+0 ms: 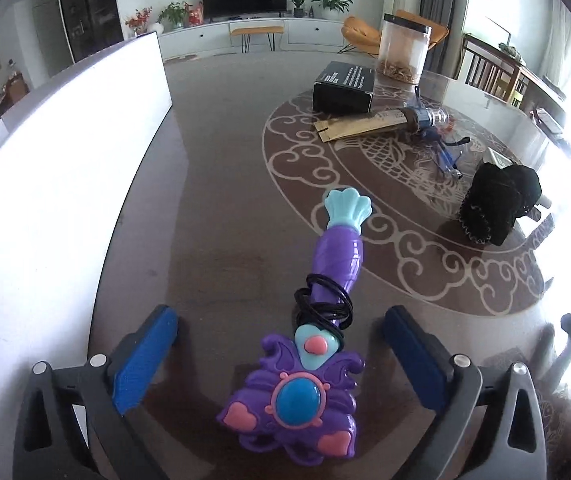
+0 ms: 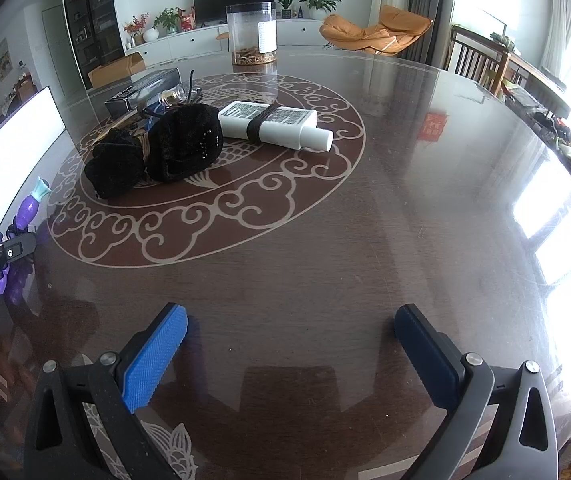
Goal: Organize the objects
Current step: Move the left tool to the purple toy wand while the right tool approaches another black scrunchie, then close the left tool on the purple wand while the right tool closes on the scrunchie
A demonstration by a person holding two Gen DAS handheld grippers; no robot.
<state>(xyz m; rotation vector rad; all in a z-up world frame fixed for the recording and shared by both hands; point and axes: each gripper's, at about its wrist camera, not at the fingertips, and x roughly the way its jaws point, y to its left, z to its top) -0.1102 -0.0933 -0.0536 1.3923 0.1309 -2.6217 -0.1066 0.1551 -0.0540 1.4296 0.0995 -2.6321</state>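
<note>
While the right gripper (image 2: 289, 354) hovers spread over bare tabletop (image 2: 365, 220), the purple toy wand (image 1: 317, 320) lies lengthwise between the left gripper's (image 1: 279, 354) wide-spread fingers (image 1: 147, 356), untouched.

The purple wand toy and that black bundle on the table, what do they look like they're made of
The purple wand toy looks like moulded hard plastic: glossy, with highlights on its blue gem and pink hearts. The black bundle looks like soft fabric, maybe velvet or knit: matte, fuzzy, slumped, with tiny shiny beads or sequins along one edge.
</note>
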